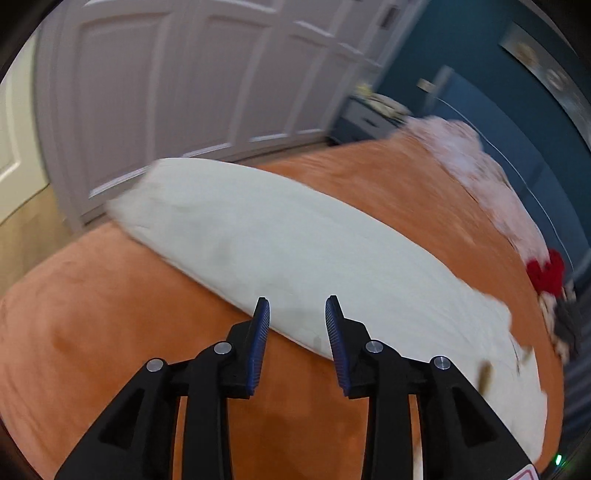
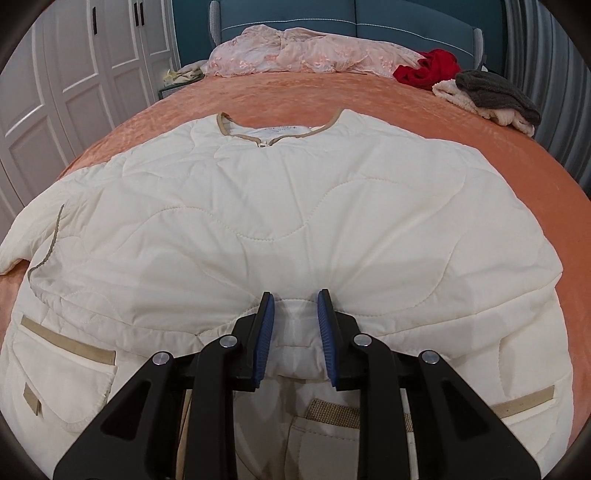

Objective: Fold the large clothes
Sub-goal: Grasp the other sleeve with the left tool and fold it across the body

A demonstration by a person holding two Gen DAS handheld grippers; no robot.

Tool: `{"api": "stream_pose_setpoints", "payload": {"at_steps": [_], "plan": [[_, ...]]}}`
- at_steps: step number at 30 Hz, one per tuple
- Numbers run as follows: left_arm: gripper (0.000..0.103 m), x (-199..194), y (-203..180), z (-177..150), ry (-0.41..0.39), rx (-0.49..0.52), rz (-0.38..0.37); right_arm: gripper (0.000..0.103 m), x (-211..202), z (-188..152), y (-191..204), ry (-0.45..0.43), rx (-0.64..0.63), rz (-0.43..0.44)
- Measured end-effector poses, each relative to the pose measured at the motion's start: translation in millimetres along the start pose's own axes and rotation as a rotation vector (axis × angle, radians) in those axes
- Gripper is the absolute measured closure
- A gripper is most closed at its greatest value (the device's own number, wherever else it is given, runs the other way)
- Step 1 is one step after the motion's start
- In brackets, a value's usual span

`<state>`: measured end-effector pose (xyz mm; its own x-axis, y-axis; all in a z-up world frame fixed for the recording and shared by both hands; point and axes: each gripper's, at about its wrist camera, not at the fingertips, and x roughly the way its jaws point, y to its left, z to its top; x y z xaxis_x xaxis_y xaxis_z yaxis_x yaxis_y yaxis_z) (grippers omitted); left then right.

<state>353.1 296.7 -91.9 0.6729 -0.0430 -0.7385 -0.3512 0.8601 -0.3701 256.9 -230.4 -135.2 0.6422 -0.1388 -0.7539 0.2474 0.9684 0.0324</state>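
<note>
A cream quilted jacket (image 2: 280, 206) with tan collar trim and tan pocket bands lies spread on the orange bedspread (image 2: 369, 96), collar toward the headboard. My right gripper (image 2: 295, 300) is shut on a bunched fold of the jacket near its lower middle, and wrinkles fan out from the pads. In the blurred left wrist view the same jacket (image 1: 295, 243) shows as a long pale band across the bedspread (image 1: 110, 314). My left gripper (image 1: 297, 306) hovers over the jacket's near edge, open, with nothing between its fingers.
A pink lace garment (image 2: 295, 51), a red garment (image 2: 428, 68) and a grey and cream pile (image 2: 491, 98) lie by the blue headboard (image 2: 295, 14). White wardrobe doors (image 2: 66, 81) stand to the left, with a small nightstand (image 2: 177, 79) beside the bed.
</note>
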Motion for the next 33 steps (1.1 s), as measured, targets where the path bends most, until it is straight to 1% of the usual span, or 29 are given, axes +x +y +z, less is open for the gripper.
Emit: {"api": "stream_pose_setpoints", "payload": {"at_steps": [1, 3, 6, 8, 9, 10, 11, 12, 13, 14, 17, 18, 19, 20, 21, 22, 23, 24, 25, 26, 27, 29, 30, 31, 32, 33], "plan": [[0.072, 4.1, 15.0, 9.1, 0.002, -0.045, 0.012, 0.080, -0.1, 0.0, 0.0, 0.000, 0.000, 0.000], [0.072, 15.9, 48.0, 25.6, 0.005, -0.154, 0.013, 0.080, 0.1, 0.2, 0.3, 0.000, -0.002, -0.003], [0.072, 37.5, 75.7, 33.5, 0.044, -0.269, 0.002, 0.080, 0.7, 0.0, 4.0, -0.002, -0.015, -0.022], [0.073, 45.0, 82.3, 35.5, 0.047, -0.326, -0.033, 0.080, 0.8, -0.3, 5.9, -0.005, -0.023, -0.033], [0.080, 45.2, 82.3, 36.7, 0.035, -0.341, -0.047, 0.080, 1.0, -0.6, 6.6, -0.006, -0.025, -0.036], [0.082, 44.9, 80.0, 37.5, 0.032, -0.340, -0.045, 0.080, 1.1, -0.5, 6.4, -0.006, -0.026, -0.037], [0.090, 43.3, 78.3, 39.7, 0.026, -0.333, -0.040, 0.080, 1.0, -0.6, 6.7, -0.007, -0.026, -0.038], [0.096, 40.6, 75.4, 42.2, 0.019, -0.321, -0.051, 0.080, 1.0, -0.5, 6.5, -0.007, -0.025, -0.038], [0.096, 34.1, 68.2, 45.5, 0.003, -0.297, -0.060, 0.080, 1.0, -0.5, 6.4, -0.007, -0.024, -0.037], [0.097, 25.9, 56.9, 49.8, -0.021, -0.263, -0.070, 0.079, 1.0, -0.6, 6.6, -0.008, -0.024, -0.037], [0.098, -9.3, 5.6, 59.3, -0.096, -0.121, -0.107, 0.079, 0.0, -0.5, 5.7, -0.013, -0.020, -0.032], [0.098, -25.2, -16.6, 60.7, -0.125, -0.062, -0.129, 0.079, -1.1, -0.4, 4.9, -0.018, -0.015, -0.029], [0.098, -46.1, -49.3, 60.7, -0.162, 0.019, -0.158, 0.079, -2.9, -0.5, 4.2, -0.026, -0.007, -0.025], [0.098, -61.6, -75.8, 58.6, -0.187, 0.077, -0.185, 0.076, -5.2, -0.4, 3.2, -0.033, -0.001, -0.022], [0.098, -77.4, -102.9, 54.7, -0.208, 0.135, -0.219, 0.073, -9.4, 0.2, 1.4, -0.044, 0.011, -0.017], [0.098, -98.3, -144.2, 44.7, -0.228, 0.217, -0.273, 0.063, -14.8, 0.3, 0.0, -0.054, 0.024, -0.010], [0.098, -108.2, -166.5, 37.5, -0.232, 0.258, -0.303, 0.053, -20.5, 0.1, -1.9, -0.065, 0.039, -0.003], [0.098, -122.9, -203.7, 21.7, -0.225, 0.325, -0.363, 0.050, -29.0, -1.1, -4.5, -0.082, 0.060, 0.016], [0.098, -129.2, -225.4, 9.3, -0.214, 0.365, -0.403, 0.049, -40.3, -4.1, -8.4, -0.098, 0.083, 0.048], [0.098, -137.6, -255.4, -10.2, -0.191, 0.421, -0.459, 0.049, -47.4, -6.5, -10.3, -0.105, 0.089, 0.060], [0.097, -143.5, -283.0, -32.3, -0.157, 0.473, -0.508, 0.049, -55.3, -9.7, -12.6, -0.113, 0.090, 0.067], [0.097, -145.5, -319.9, -71.4, -0.089, 0.544, -0.572, 0.048, -72.8, -16.8, -22.1, -0.130, 0.092, 0.077], [0.094, -143.4, -341.8, -101.1, -0.040, 0.591, -0.596, 0.046, -79.2, -19.4, -27.7, -0.134, 0.098, 0.083], [0.092, -138.7, -352.7, -120.9, -0.007, 0.617, -0.602, 0.044, -85.0, -21.7, -34.5, -0.137, 0.108, 0.088], [0.088, -131.4, -364.5, -146.6, 0.045, 0.642, -0.607, 0.042, -91.6, -24.3, -45.3, -0.140, 0.126, 0.092], [0.078, -120.5, -372.9, -170.8, 0.105, 0.655, -0.615, 0.041, -95.6, -25.8, -54.1, -0.141, 0.141, 0.093]]}}
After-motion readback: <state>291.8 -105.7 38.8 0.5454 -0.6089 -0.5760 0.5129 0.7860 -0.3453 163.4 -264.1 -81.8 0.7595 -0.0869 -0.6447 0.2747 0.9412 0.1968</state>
